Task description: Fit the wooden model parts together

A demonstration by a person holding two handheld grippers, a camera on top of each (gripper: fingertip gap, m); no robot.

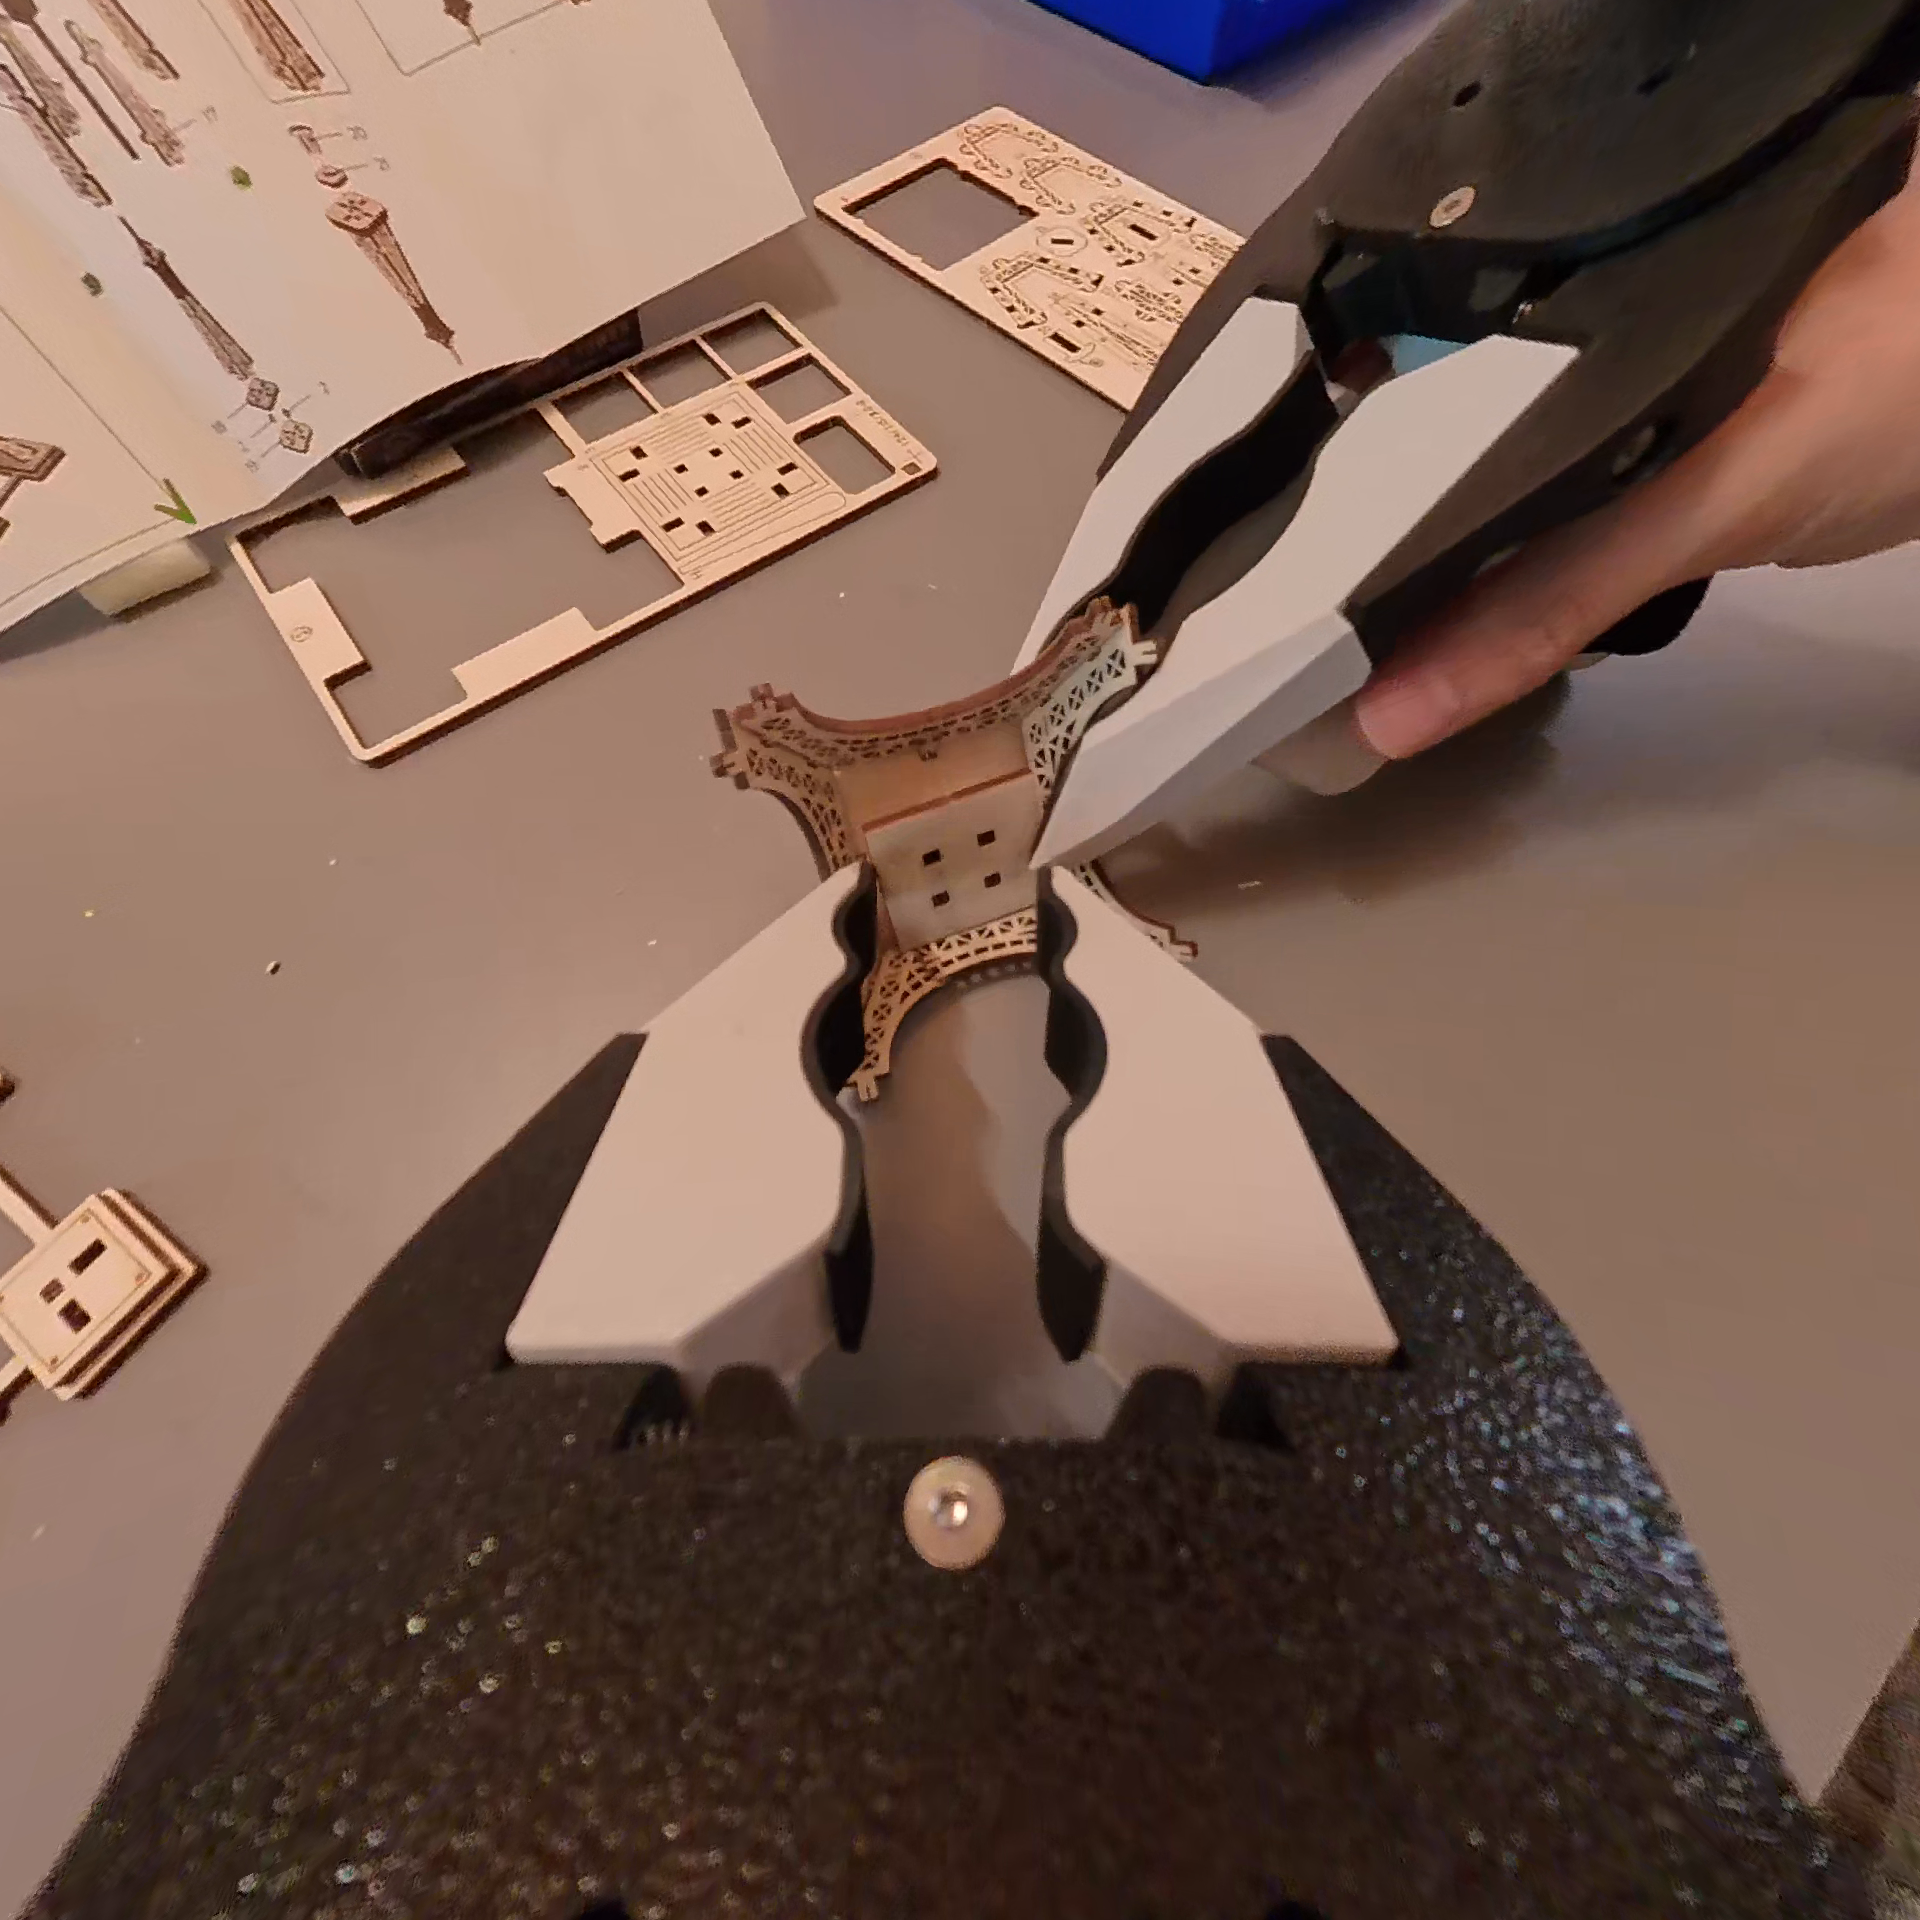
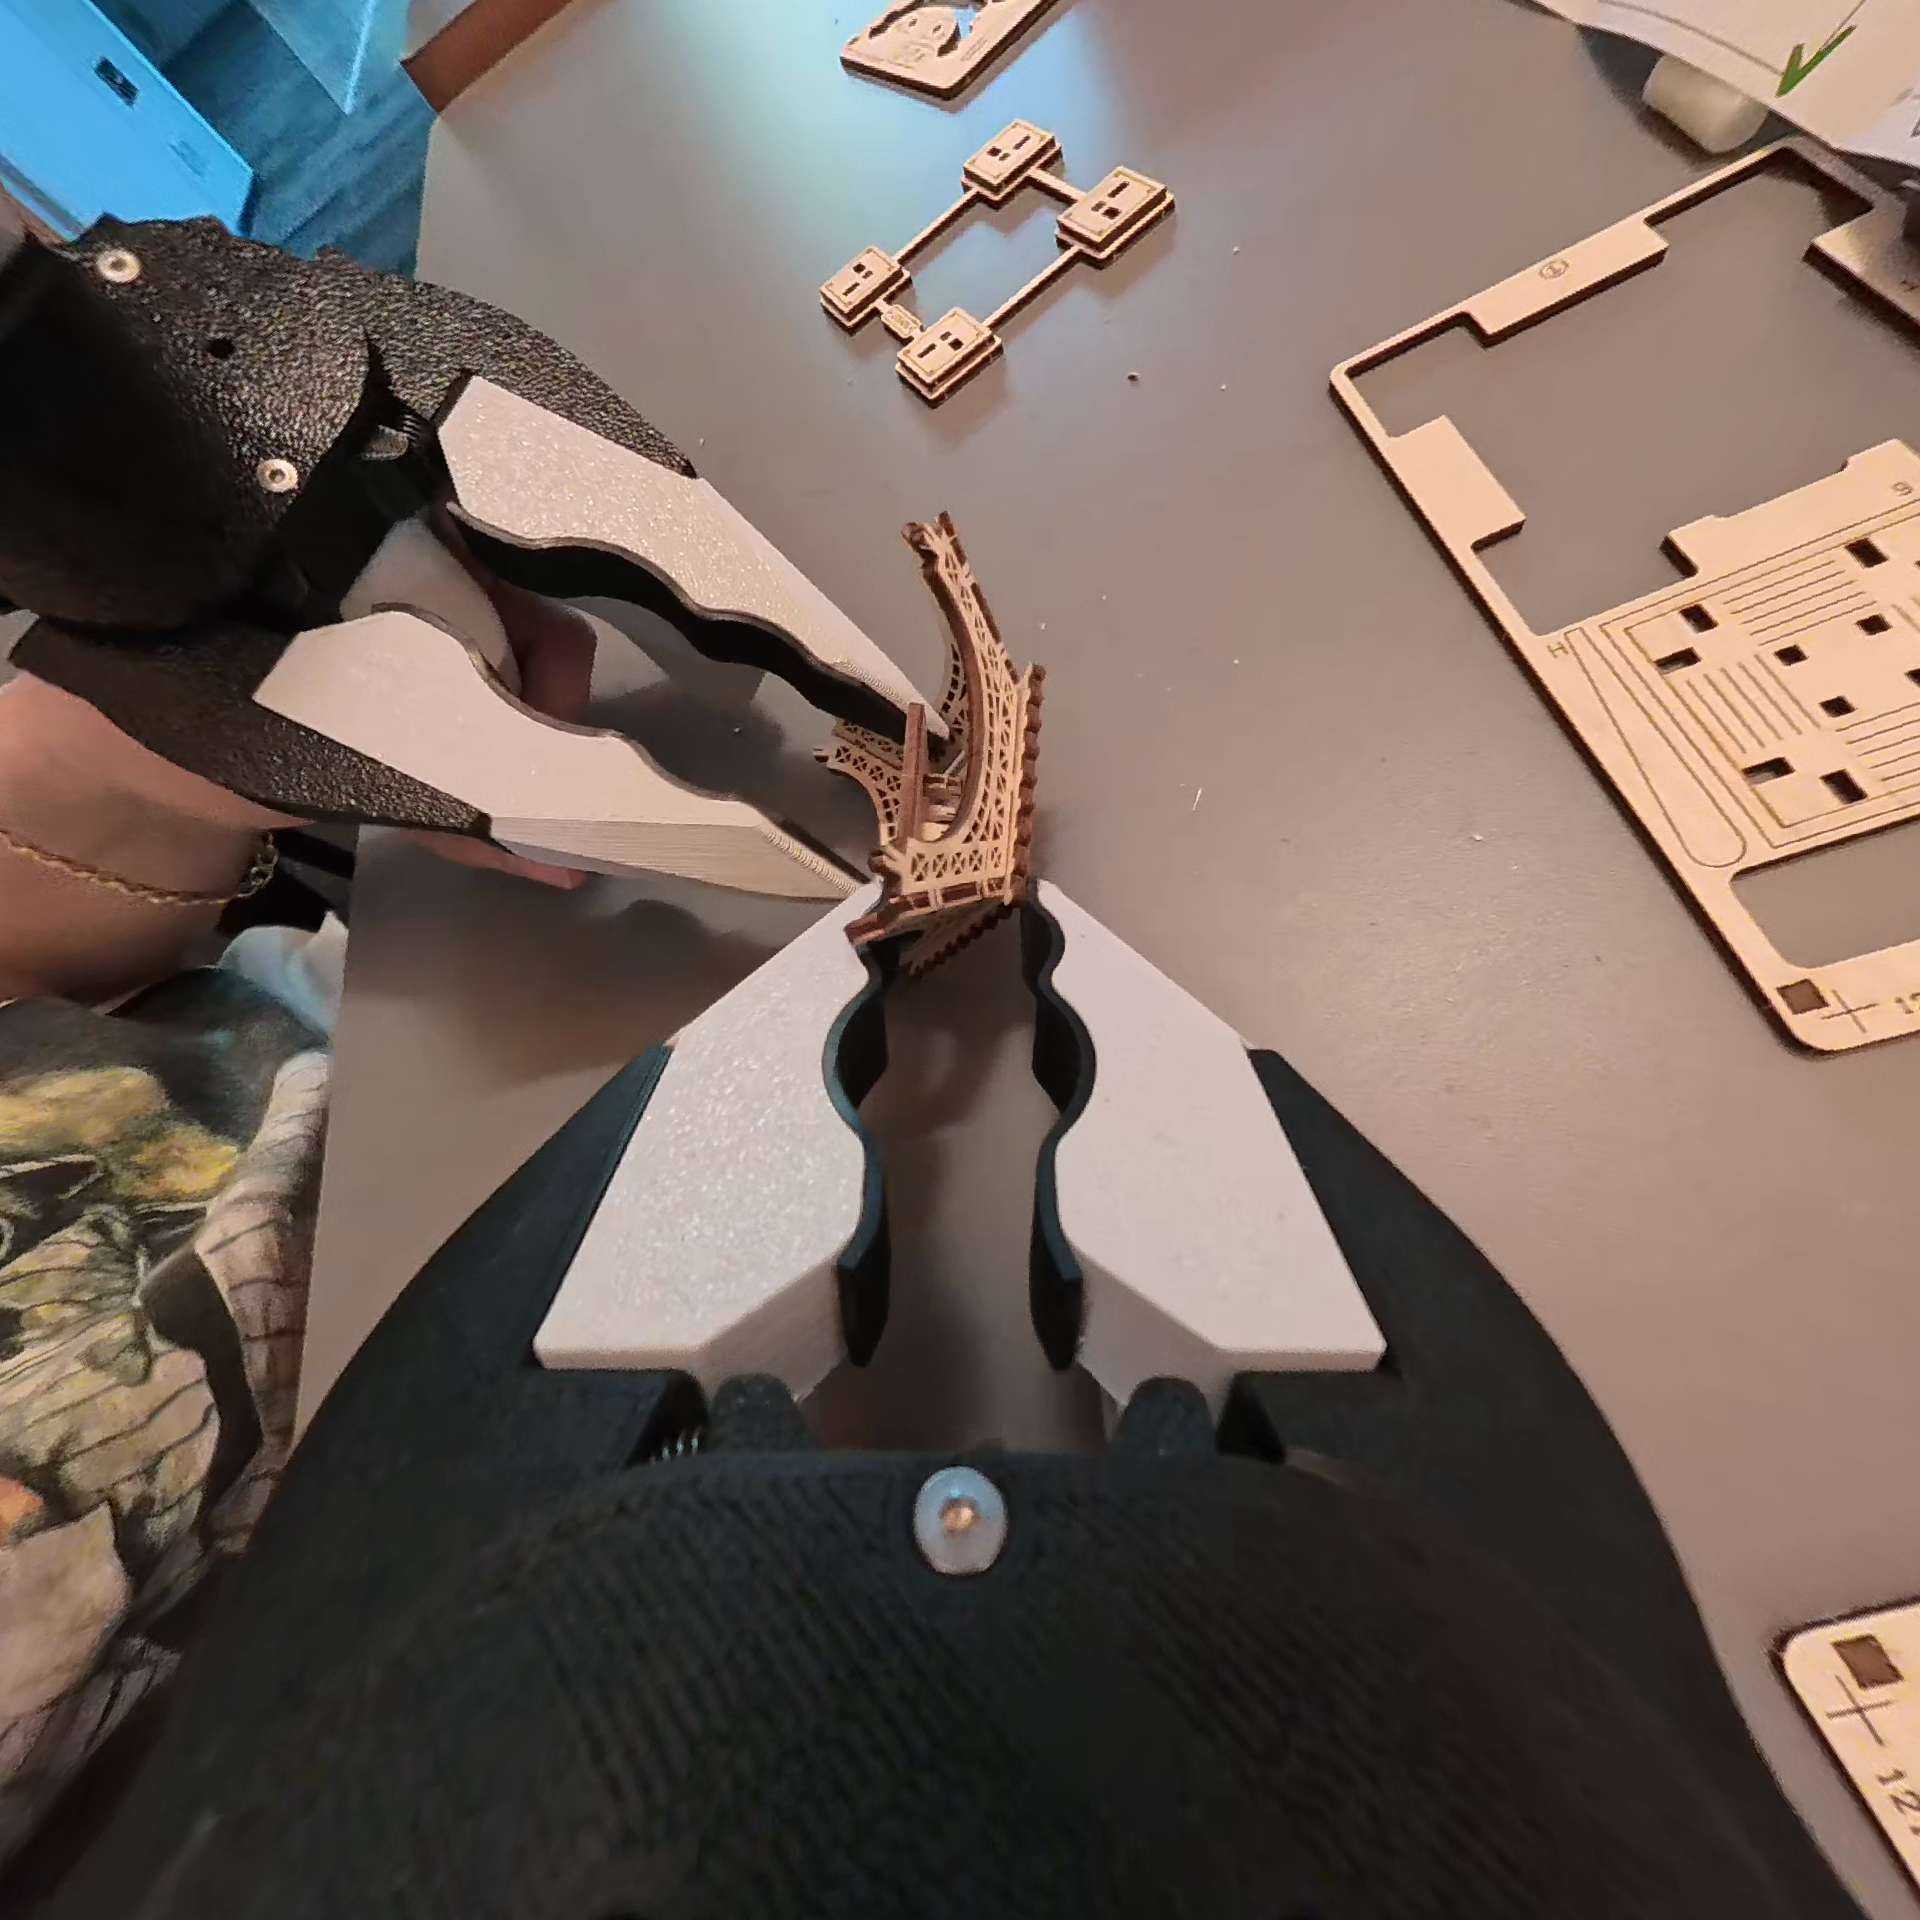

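Observation:
A small wooden lattice tower base (image 1: 935,748) with four curved legs and a square slotted plate is held above the grey table. My left gripper (image 1: 951,904) is shut on its near arch. My right gripper (image 1: 1039,764) comes in from the upper right, shut on the far right leg, with a hand around its handle. In the right wrist view the model (image 2: 987,707) stands tilted between my right gripper (image 2: 951,914) below and my left gripper (image 2: 883,805) from the left.
An open instruction sheet (image 1: 364,208) lies at the far left. Two punched-out wooden sheets (image 1: 582,520) (image 1: 1039,239) lie behind the model, one also at the right (image 2: 1714,675). A four-pad wooden frame (image 2: 997,260) lies farther off. A blue box (image 1: 1195,31) is at the back. The grippers are tip to tip, or close to it.

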